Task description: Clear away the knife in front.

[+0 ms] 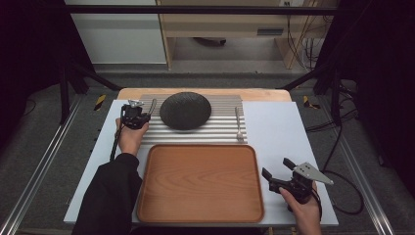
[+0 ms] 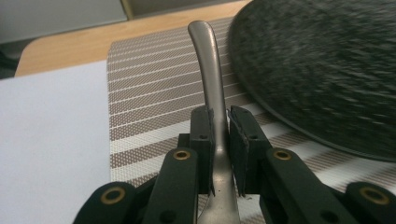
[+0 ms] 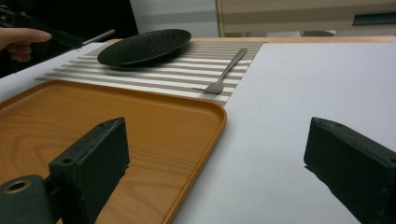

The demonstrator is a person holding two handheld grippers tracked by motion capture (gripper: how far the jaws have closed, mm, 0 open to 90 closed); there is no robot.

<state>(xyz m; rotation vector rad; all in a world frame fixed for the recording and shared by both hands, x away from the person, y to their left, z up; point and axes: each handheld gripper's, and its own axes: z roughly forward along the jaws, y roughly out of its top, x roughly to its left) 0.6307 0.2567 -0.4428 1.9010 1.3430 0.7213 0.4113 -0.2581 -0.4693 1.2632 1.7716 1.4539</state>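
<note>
- The white tabletop (image 1: 274,127) carries everything, with a strip of pale wood showing along its 12 o'clock edge in the high view.
- The rectangular wooden tray with rounded corners (image 1: 200,182) lies at the centre of the near half, bare inside.
- The striped grey-and-white placemat (image 1: 220,128) lies just beyond the tray, at its 12 o'clock, nearly touching the tray's far rim.
- The round, dark, textured plate (image 1: 185,110) rests on the placemat, left of the mat's middle.
- The left tongs (image 1: 138,116) are at 9 o'clock of the plate, over the mat's left end; in the left gripper view the tongs (image 2: 219,122) are clamped tight on the handle of a slim, brushed-metal piece of cutlery (image 2: 210,70).
- That metal piece of cutlery (image 1: 152,106) sticks out of the tongs toward 1 o'clock, raised off the mat, its curved handle tip just beside the plate's rim; its working end is hidden behind the jaws.
- The right tongs (image 1: 276,169) are held above the bare tabletop at 3 o'clock of the tray, jaws spread wide with nothing between them.
- A metal fork (image 1: 239,124) lies flat on the mat's right end, at 3 o'clock of the plate, tines toward the tray.
</note>
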